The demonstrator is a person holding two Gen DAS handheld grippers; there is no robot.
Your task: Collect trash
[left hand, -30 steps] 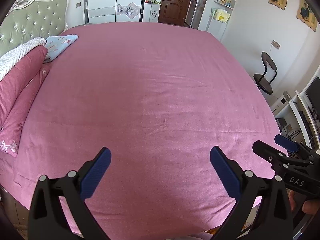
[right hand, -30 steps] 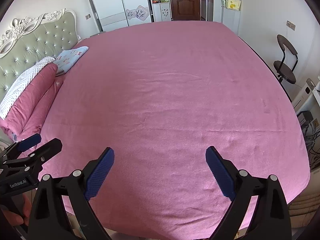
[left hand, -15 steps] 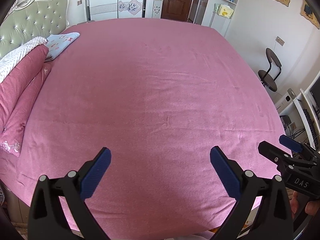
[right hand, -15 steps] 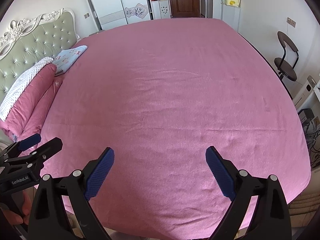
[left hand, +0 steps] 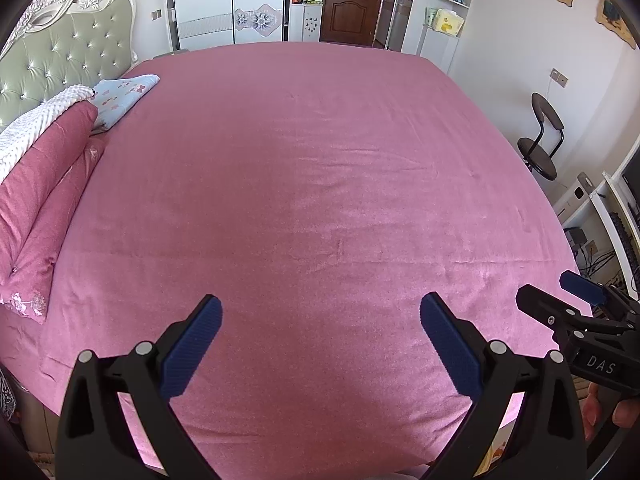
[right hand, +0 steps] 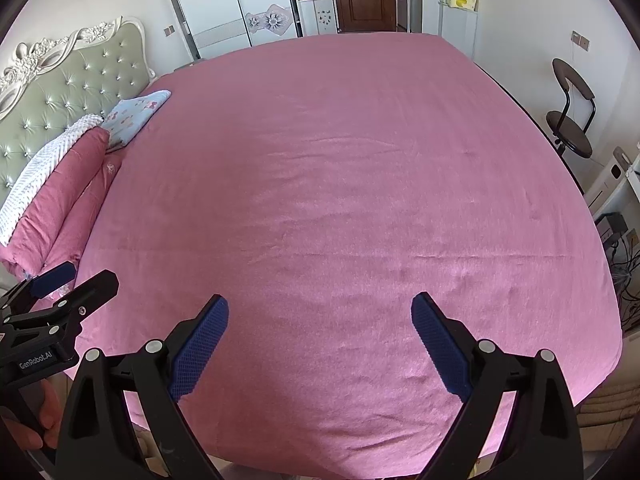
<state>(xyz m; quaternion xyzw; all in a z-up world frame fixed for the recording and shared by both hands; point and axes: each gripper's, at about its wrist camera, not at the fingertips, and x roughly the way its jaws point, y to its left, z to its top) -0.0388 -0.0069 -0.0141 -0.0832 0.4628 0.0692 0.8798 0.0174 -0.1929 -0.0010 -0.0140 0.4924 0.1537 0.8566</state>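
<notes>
Bed [left hand: 312, 184] with pink sheet, filling the centre of both wrist views; surface smooth apart from faint creases.

Left gripper [left hand: 320, 344]: lower centre of its own view, blue-padded fingers [left hand: 192, 354] spread wide, nothing between them. Also visible at the lower left of the right wrist view [right hand: 60, 292], held in a hand [right hand: 36, 420].

Right gripper [right hand: 320, 344]: lower centre of its own view, fingers spread wide, nothing between them. Also visible at the lower right of the left wrist view [left hand: 576, 300].

Pillows [left hand: 40, 184], pink, stacked at the left edge beside a green tufted headboard [left hand: 60, 68]; small light blue cushion [left hand: 120, 98] just above them.

Chair [left hand: 542, 140], black, right edge. Door [left hand: 352, 4], brown, top centre.

Trash: cannot be told anywhere in either view.
</notes>
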